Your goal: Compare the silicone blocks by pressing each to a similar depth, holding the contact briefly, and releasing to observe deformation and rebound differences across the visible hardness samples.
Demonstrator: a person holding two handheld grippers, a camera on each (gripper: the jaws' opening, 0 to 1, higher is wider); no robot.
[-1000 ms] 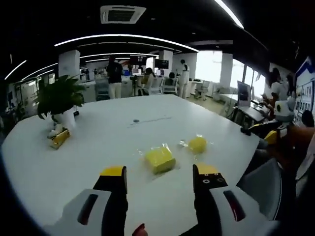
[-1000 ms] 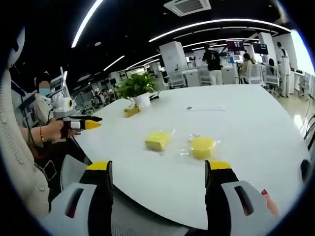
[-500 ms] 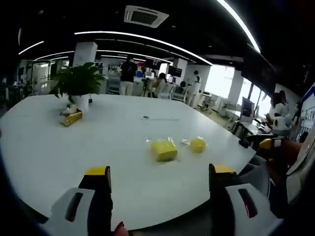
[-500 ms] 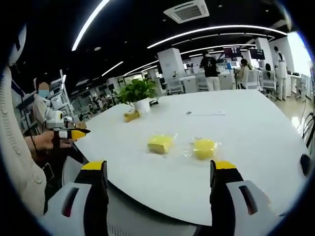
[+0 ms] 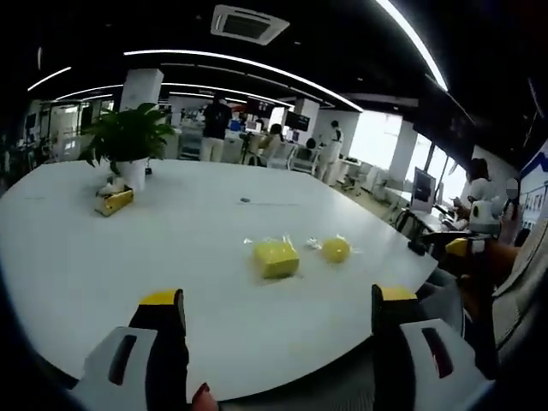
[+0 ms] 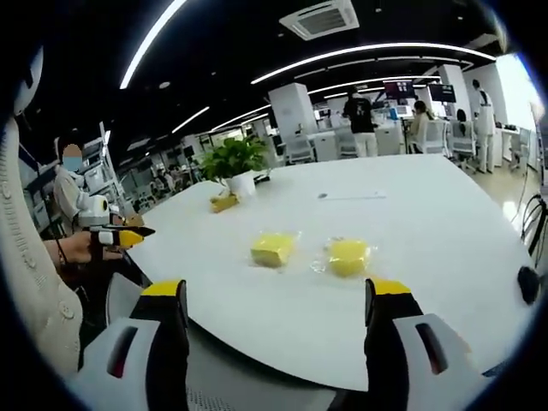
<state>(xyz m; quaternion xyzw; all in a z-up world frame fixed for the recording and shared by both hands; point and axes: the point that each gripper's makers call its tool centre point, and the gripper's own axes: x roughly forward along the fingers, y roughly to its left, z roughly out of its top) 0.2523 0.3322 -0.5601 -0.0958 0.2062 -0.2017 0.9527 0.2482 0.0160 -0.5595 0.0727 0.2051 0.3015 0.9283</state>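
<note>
Two yellow silicone blocks in clear wrappers lie side by side on a white table (image 5: 103, 257). In the left gripper view the square block (image 5: 275, 258) sits left of the rounder block (image 5: 336, 249). My left gripper (image 5: 274, 312) is open, held back from them near the table's front edge, jaws wide apart with nothing between. In the right gripper view the square block (image 6: 273, 248) and the other block (image 6: 348, 256) lie beyond my right gripper (image 6: 276, 304), which is also open and empty. The left gripper (image 6: 120, 235) shows at that view's left, held in a hand.
A potted plant (image 5: 126, 141) with a small yellow box (image 5: 113, 200) stands at the table's far left. A flat dark item (image 5: 246, 200) lies mid-table. People stand and sit at desks (image 5: 214, 128) behind. A chair back (image 6: 128, 295) is close to the table edge.
Both cameras pulled back and levelled a little, so the blocks look smaller and farther. The left jaws stand wider apart than a second ago. The blocks have not moved.
</note>
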